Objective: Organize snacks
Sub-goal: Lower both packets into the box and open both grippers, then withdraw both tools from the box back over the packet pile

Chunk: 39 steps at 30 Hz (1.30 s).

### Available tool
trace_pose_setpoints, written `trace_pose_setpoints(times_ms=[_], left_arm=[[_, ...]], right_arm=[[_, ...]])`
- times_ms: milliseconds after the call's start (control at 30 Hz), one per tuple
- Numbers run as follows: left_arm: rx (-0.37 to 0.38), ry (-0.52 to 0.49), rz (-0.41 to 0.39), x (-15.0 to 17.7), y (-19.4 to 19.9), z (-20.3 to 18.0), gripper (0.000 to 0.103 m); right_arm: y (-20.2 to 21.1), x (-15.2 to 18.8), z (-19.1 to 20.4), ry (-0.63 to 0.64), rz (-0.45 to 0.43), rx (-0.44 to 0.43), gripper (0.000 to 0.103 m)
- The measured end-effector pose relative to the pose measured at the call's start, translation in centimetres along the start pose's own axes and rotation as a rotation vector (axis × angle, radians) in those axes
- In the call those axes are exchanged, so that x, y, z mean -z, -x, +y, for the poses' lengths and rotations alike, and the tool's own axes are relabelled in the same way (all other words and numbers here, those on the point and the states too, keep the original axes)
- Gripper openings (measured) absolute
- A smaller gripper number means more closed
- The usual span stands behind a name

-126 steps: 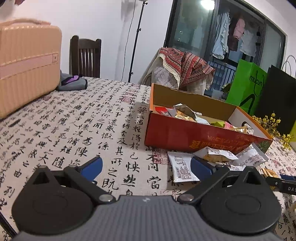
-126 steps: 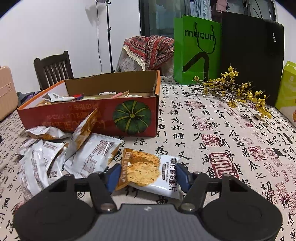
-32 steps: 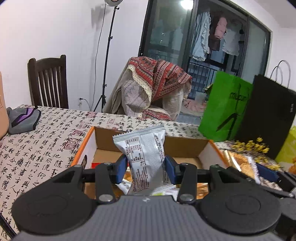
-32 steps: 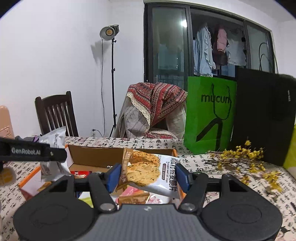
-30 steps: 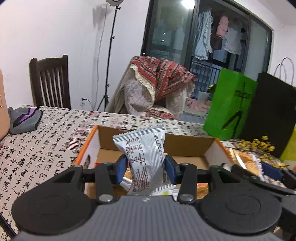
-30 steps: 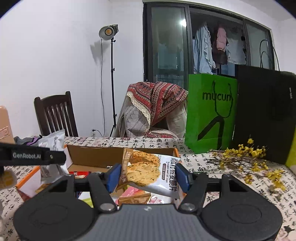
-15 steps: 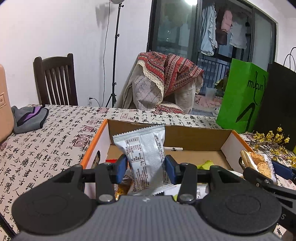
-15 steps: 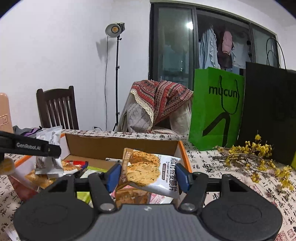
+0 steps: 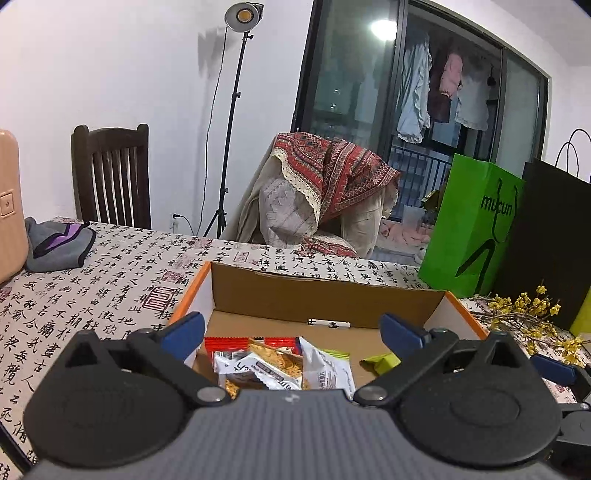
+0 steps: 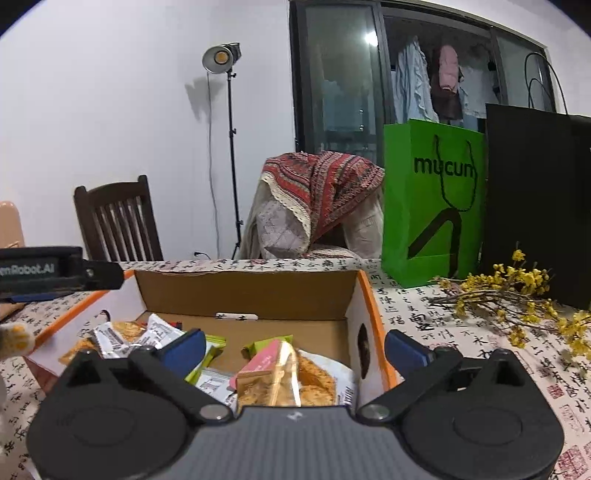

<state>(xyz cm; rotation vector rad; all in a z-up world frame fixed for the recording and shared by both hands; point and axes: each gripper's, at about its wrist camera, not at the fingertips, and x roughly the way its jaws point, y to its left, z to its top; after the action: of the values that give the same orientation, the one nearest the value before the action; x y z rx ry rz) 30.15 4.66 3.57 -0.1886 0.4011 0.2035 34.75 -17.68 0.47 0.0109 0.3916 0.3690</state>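
Both grippers hang over the cardboard box (image 9: 325, 295), and the snack packets (image 9: 280, 363) lie inside it, right under them. The left gripper (image 9: 291, 332) is spread wide and empty. The right gripper (image 10: 293, 345) is wide and empty too, above the cracker packet (image 10: 295, 380).

A white wall (image 9: 110, 74) is filling the upper left of the frame. A studio lamp (image 9: 239, 16) on a thin stand is glowing at top center. A dark wooden chair (image 9: 110, 173) is standing at left. At upper right, laundry (image 9: 443, 88) is hanging behind a dark glass door (image 9: 351, 92). A patterned blanket (image 9: 332, 177) is draping an armchair at center.
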Motion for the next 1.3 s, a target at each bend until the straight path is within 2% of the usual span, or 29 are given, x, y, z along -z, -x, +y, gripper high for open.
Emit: trace_pose_setpoints(times_ms=[333, 600, 1000, 1300], left_arm=[[-0.004, 0.007, 0.019, -0.1, 0.0, 0.0, 0.103], [0.003, -0.005, 0.056, -0.7, 1.4, -0.2, 0.103], [-0.017, -0.018, 0.077, -0.2, 5.9, 1.8, 0.103], [-0.018, -0.026, 0.095, 2.2, 9.5, 3.7, 0.103]], right_arm=[[0.5, -0.5, -0.2, -0.008, 0.003, -0.008, 0.103], [2.5, -1.7, 0.4, 0.016, 0.01, -0.011, 0.103], [7.0, -1.1, 0.6, 0.032, 0.032, 0.003, 0.103], [10.6, 0.8, 0.7, 0.03, 0.056, -0.006, 0.103]])
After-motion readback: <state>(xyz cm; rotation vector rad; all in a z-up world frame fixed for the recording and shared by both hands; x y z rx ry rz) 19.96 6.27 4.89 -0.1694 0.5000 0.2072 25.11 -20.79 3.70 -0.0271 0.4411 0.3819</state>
